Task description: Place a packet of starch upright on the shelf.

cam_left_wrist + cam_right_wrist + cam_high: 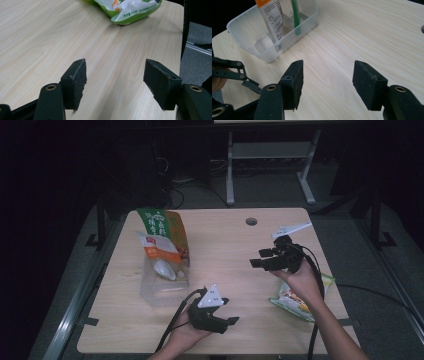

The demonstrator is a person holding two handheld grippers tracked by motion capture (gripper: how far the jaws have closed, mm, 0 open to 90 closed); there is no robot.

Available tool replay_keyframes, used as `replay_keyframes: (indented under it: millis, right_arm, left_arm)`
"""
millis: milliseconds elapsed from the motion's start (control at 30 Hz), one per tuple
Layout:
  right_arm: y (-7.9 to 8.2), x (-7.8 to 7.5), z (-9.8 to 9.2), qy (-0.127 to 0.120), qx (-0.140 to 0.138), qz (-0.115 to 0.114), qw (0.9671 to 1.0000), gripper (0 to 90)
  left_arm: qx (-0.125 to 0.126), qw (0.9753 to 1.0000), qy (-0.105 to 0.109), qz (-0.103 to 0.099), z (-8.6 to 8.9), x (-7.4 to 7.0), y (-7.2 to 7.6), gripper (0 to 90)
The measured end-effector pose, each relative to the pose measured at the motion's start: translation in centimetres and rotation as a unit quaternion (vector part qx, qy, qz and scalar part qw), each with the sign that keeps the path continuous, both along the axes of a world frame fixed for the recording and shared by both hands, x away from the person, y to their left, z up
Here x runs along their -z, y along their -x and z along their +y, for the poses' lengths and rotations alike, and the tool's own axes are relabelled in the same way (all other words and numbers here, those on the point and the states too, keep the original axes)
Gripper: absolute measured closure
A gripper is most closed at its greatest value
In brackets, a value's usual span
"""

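Your left hand holds the black two-jaw left gripper low at your near side, jaws spread wide and holding nothing. Your right hand raises the black two-jaw right gripper farther forward, aimed leftward, jaws likewise parted and holding nothing.
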State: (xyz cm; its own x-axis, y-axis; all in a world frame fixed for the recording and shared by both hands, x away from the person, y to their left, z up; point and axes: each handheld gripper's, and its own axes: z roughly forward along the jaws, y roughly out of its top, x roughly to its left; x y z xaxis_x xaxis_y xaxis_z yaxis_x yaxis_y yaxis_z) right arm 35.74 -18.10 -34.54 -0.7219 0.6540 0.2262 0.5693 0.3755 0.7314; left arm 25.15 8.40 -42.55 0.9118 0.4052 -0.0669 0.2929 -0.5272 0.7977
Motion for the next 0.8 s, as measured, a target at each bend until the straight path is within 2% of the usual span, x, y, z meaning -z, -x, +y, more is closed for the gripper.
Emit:
replay_keyframes:
  millis: [167, 300, 467, 600, 800]
  right_arm:
    - [0.4, 0.1, -1.2, -0.001, 0.011, 0.004, 0.9999, 38.2]
    - [0.8, 0.2, -2.2, 0.000, 0.022, 0.007, 0.9997, 36.8]
    - [1.3, 0.4, -3.5, 0.007, 0.030, 0.008, 0.9995, 35.6]
    - [1.7, 0.4, -4.6, 0.012, 0.041, 0.011, 0.9990, 34.8]
    - [2.4, 1.5, -6.6, 0.028, 0.061, 0.022, 0.9975, 34.4]
  left_arm:
    - [0.002, 1.0000, -0.009, 0.002, -0.6, 0.0, -0.3, 35.1]
    - [-0.001, 1.0000, -0.007, 0.007, -1.2, -0.1, -0.4, 35.1]
    - [0.006, 0.9998, -0.017, 0.001, -1.9, -0.4, -0.8, 35.4]
    - [0.005, 0.9999, -0.012, 0.000, -2.7, -0.4, -1.1, 35.8]
    - [0.010, 0.9999, -0.013, -0.004, -3.9, -0.5, -1.6, 36.4]
